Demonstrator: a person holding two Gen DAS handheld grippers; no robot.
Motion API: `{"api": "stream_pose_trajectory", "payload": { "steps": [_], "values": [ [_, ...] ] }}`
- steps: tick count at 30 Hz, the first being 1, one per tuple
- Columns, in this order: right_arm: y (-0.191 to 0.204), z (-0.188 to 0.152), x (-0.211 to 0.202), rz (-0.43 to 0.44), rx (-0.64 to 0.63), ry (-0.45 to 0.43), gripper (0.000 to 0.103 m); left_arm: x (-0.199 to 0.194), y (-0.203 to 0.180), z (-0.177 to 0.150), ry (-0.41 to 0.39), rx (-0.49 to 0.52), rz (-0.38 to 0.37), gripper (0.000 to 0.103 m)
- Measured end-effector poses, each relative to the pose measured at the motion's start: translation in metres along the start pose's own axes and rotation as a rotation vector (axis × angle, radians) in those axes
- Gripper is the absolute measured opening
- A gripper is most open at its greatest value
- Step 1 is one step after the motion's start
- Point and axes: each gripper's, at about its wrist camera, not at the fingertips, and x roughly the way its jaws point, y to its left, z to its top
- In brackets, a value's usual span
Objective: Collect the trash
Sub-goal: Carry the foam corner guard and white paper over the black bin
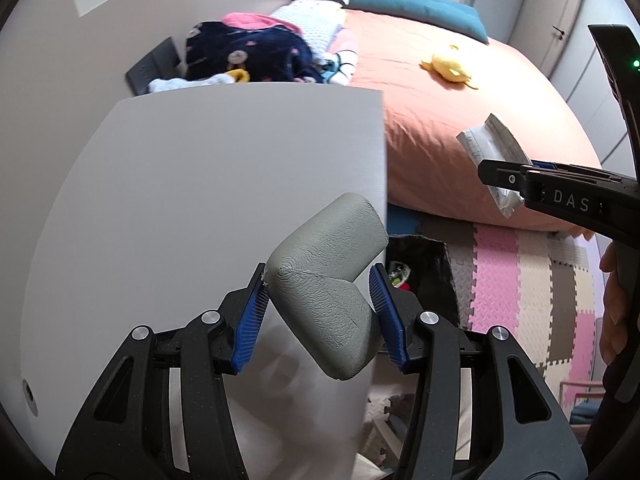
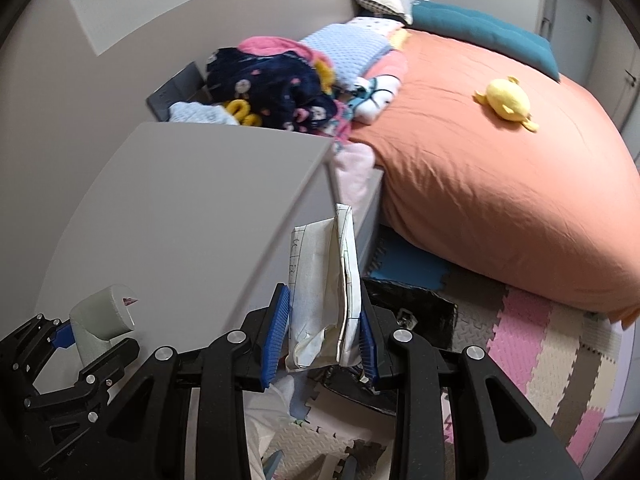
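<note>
My left gripper [image 1: 320,320] is shut on a grey L-shaped foam corner guard [image 1: 328,300], held above the grey cabinet top [image 1: 200,200]. The guard also shows at the lower left of the right wrist view [image 2: 100,320]. My right gripper [image 2: 324,340] is shut on a crumpled white paper [image 2: 324,288] with printed lines; the left wrist view shows the paper [image 1: 492,148] at the right, over the bed's edge. A black trash bin [image 1: 424,268] with bits of rubbish inside stands on the floor between cabinet and bed; it also shows below the paper in the right wrist view [image 2: 420,308].
An orange-covered bed [image 2: 500,200] fills the right side, with a yellow plush toy [image 2: 506,102], a teal cushion [image 2: 480,28] and a pile of clothes [image 2: 280,84]. Pink, grey and cream foam floor mats [image 2: 540,340] lie beside the bed.
</note>
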Motion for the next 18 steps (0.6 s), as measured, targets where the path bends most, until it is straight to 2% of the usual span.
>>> {"api": "stream_pose_trajectory", "payload": {
  "steps": [18],
  "values": [
    [-0.093, -0.019, -0.019, -0.077, 0.156, -0.016, 0.034, 0.022, -0.082, 0.021, 0.030, 0.153, -0.080, 0.051]
  ]
}}
